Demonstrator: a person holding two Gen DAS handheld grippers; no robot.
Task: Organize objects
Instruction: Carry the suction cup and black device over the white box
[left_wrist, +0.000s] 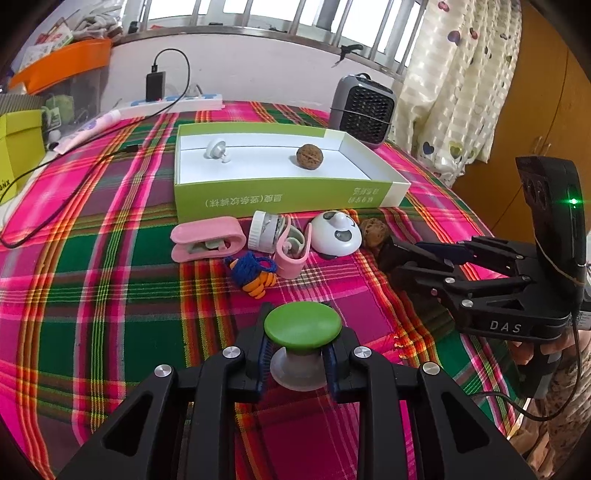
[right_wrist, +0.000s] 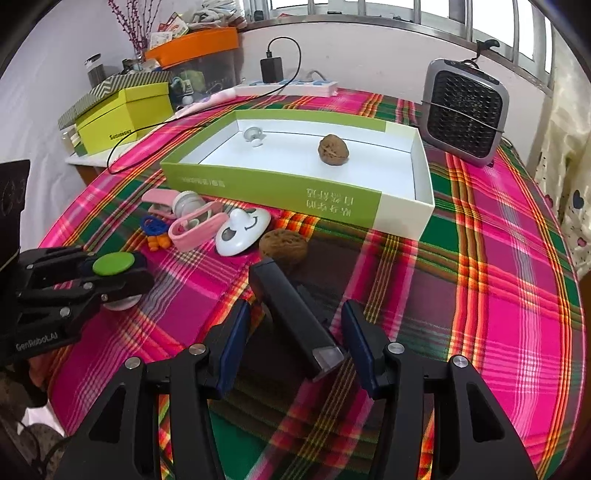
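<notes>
Right now the left tool (left_wrist: 301, 356) is clamping the stem of a green-capped knob (left_wrist: 303, 325) low over the worktop (left_wrist: 110, 295), while the right tool (right_wrist: 291, 347) is standing wide around a black bar (right_wrist: 295, 317) lying short of the box (right_wrist: 273, 192). Because the pads are pinching only that narrow stem, the knob could be tipping out if swung quickly. What the bar actually is stays unclear, and its near end is partly hidden.

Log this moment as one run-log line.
left tool: shut on green-capped suction hook | right tool: open around black bar | box: walnut, white hook
</notes>
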